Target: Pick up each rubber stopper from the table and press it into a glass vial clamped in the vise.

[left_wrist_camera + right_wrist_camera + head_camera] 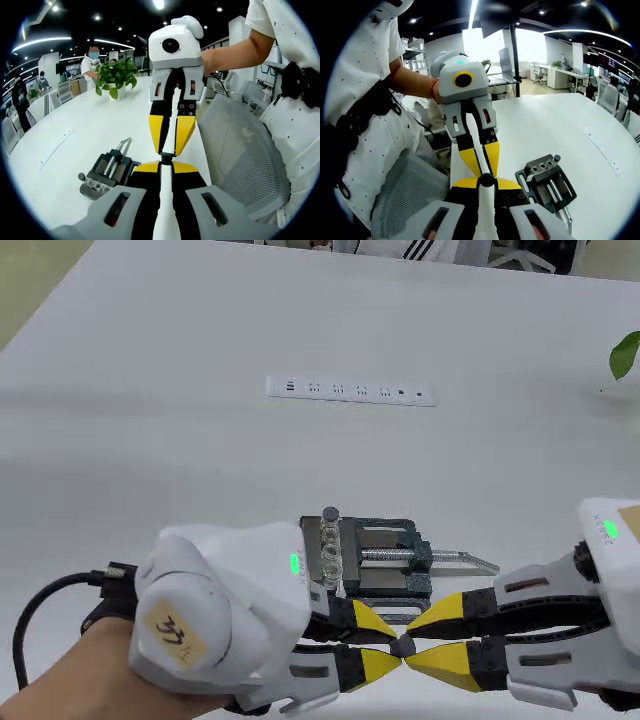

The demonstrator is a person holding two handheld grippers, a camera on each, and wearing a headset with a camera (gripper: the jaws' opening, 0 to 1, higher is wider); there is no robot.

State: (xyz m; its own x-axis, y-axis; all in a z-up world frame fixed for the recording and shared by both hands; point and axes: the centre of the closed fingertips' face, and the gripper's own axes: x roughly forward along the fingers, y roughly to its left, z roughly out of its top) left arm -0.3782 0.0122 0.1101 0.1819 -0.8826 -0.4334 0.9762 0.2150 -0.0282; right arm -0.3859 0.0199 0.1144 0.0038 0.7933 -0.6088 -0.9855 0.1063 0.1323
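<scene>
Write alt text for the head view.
The left tool and right tool meet tip to tip, both pinching a small dark stopper over a white table. Just behind sits a vise holding a row of glass vials.

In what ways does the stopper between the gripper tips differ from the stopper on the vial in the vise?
The held stopper is pinched where the tips of the left gripper and right gripper meet, on the person's side of the vise; the seated stopper caps the far end vial of the row. The held stopper touches no vial; the seated stopper is already in place. Both are small and dark.
</scene>
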